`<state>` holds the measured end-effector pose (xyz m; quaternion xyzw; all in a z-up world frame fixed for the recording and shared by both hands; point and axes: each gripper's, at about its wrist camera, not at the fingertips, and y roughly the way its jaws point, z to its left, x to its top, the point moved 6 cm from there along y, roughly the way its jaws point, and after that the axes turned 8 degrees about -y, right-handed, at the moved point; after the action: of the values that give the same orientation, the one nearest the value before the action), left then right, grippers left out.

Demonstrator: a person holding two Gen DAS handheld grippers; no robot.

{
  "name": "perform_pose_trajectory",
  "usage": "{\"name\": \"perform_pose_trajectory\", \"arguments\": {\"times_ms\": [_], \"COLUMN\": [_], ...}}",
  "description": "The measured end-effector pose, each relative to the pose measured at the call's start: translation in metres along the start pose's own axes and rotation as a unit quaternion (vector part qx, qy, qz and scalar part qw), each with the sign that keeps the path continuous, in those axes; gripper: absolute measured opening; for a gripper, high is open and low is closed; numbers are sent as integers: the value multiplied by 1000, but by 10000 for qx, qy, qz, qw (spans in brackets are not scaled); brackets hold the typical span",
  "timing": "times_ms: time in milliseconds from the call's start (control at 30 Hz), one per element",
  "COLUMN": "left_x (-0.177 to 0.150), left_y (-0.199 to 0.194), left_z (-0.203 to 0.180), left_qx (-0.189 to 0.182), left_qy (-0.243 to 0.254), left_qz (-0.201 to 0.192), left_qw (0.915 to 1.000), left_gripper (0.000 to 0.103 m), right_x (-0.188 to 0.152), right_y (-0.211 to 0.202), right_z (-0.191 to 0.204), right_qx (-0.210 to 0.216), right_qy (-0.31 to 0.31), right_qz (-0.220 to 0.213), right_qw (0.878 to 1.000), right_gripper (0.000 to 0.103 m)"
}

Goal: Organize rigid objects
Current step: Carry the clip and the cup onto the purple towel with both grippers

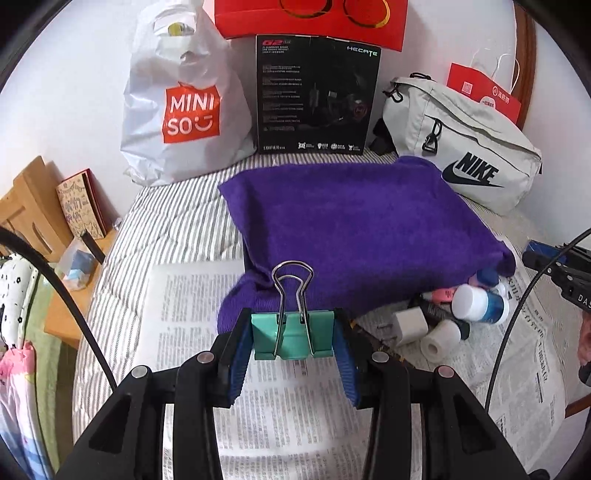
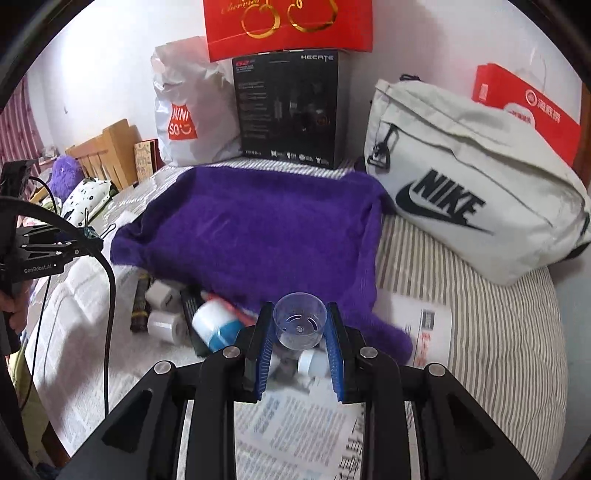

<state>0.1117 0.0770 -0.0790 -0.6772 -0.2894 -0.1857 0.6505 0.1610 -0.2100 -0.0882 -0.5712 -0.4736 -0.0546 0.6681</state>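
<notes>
My left gripper (image 1: 292,338) is shut on a teal binder clip (image 1: 292,338), wire handles up, held above the newspaper (image 1: 192,314). It also shows at the left of the right wrist view (image 2: 79,242). My right gripper (image 2: 300,330) is shut on a small clear plastic cup (image 2: 300,323), held over the near edge of a purple towel (image 2: 258,229). The towel (image 1: 354,225) lies draped over something boxy on the bed. A pile of small items lies by the towel: a white and blue bottle (image 1: 480,304) (image 2: 218,325), a white charger (image 1: 410,325) and a tape roll (image 1: 441,339) (image 2: 164,325).
Against the wall stand a white Miniso bag (image 1: 184,107), a black box (image 1: 317,96) with a red box (image 1: 314,18) on it, a grey Nike bag (image 1: 465,147) (image 2: 465,184) and a red paper bag (image 1: 484,92). A wooden bedside stand (image 1: 33,221) is left of the bed.
</notes>
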Motion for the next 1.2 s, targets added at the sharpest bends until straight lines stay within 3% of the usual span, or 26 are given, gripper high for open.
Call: {"name": "perform_pose_trajectory", "arguments": {"times_ms": [567, 1200], "left_x": [63, 103], "left_y": [43, 148], "left_z": [-16, -26], "left_qx": [-300, -492], "left_qy": [-4, -156], "left_qz": [83, 662], "left_qw": [9995, 9965], "left_gripper": [40, 40], "right_x": [74, 108], "right_y": [51, 165], "right_z": [-18, -40], "right_qx": [70, 41], "right_qy": [67, -33], "right_qz": [-234, 609], "right_qw": [9997, 9981], "right_gripper": [27, 27]}}
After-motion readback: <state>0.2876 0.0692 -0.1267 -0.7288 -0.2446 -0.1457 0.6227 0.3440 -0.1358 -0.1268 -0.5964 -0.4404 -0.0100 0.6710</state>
